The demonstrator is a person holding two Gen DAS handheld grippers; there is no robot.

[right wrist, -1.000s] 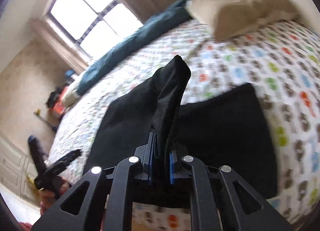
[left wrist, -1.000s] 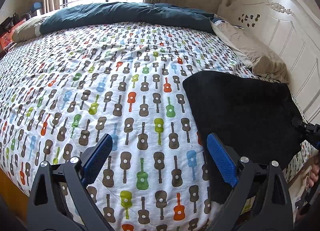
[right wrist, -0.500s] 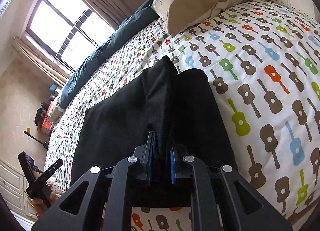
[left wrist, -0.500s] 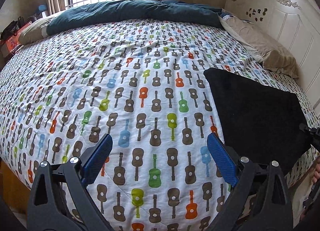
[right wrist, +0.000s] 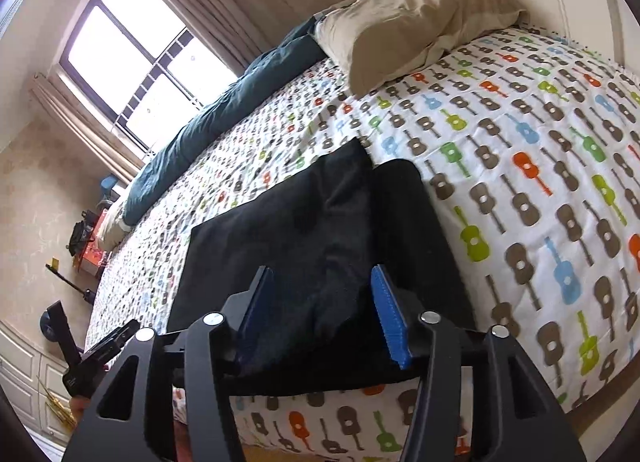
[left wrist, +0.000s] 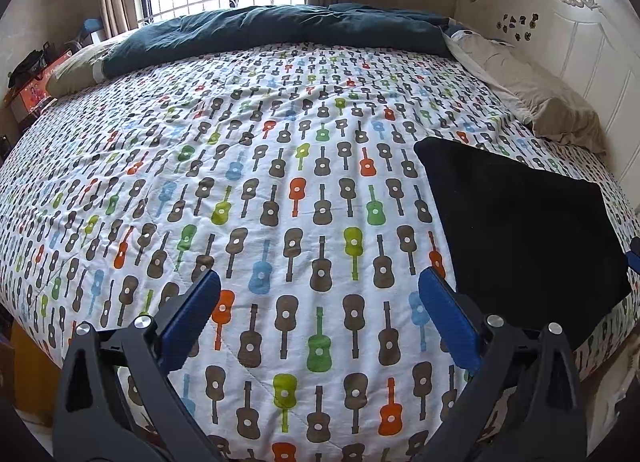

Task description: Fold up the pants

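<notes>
The black pants (left wrist: 516, 222) lie folded into a flat rectangle on the guitar-print bedspread near the bed's front right edge; they also show in the right wrist view (right wrist: 320, 238). My right gripper (right wrist: 320, 302) is open, its blue pads standing either side of the pants' near folded edge. My left gripper (left wrist: 318, 304) is open and empty over the bedspread, left of the pants. The left gripper also shows small at the lower left of the right wrist view (right wrist: 100, 350).
The bedspread (left wrist: 240, 166) covers the bed. A dark teal blanket (left wrist: 280, 28) lies along the far side below the window. A beige pillow (left wrist: 532, 94) rests against the white headboard (left wrist: 580, 34). Clutter and a red box (left wrist: 34, 90) sit at the far left.
My right gripper has lowered the held fold onto the pants and opened, letting go. The left gripper has drawn back to the left, away from the pants.
</notes>
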